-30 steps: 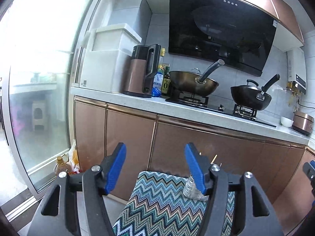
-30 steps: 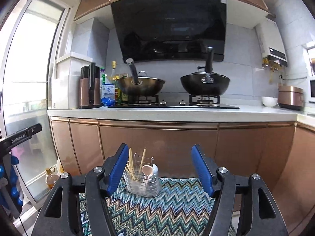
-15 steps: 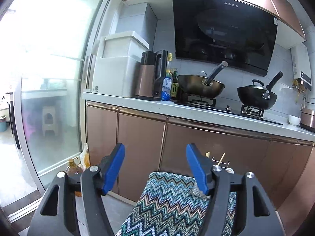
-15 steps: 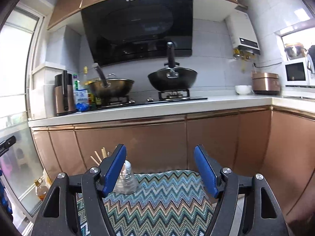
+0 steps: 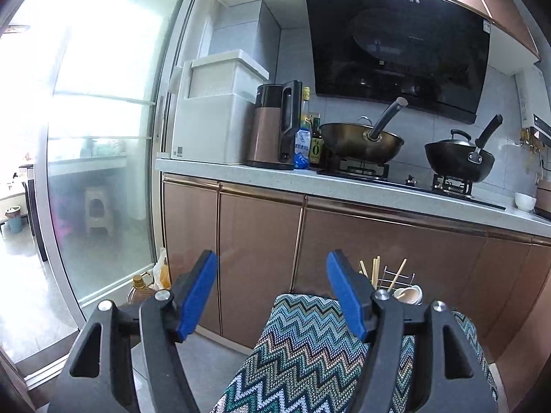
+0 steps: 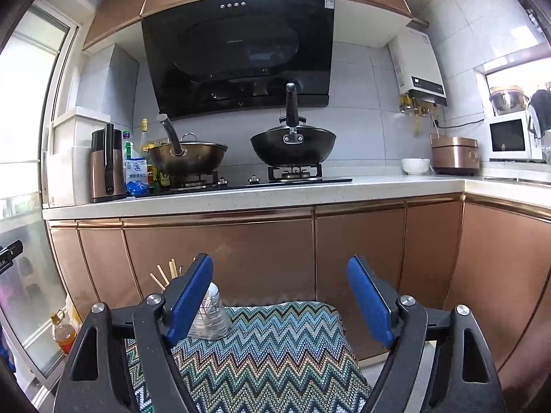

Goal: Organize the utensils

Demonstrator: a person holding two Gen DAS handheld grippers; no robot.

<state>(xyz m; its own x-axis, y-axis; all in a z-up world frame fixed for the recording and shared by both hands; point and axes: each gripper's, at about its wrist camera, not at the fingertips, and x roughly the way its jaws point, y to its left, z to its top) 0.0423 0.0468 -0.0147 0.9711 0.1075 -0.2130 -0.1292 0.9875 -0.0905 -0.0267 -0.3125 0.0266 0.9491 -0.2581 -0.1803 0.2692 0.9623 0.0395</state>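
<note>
A wire utensil holder with wooden chopsticks and pale spoons stands at the far edge of a zigzag-patterned cloth. In the left wrist view it sits just right of my right finger and is partly hidden by it. My left gripper is open over the cloth's left corner with nothing between its fingers. In the right wrist view the holder is half hidden behind the left finger, with chopsticks sticking up beside it. My right gripper hovers above the cloth, its jaws opening with nothing between them.
Copper cabinet doors rise right behind the cloth under a white counter. The counter carries two woks, a kettle, bottles, a bowl and a rice cooker. An oil bottle stands on the floor by the glass door.
The right gripper swung right, so the holder went from between its fingers to behind the left finger, and its jaws spread wider. In the left view the holder shows more, right of the finger.
</note>
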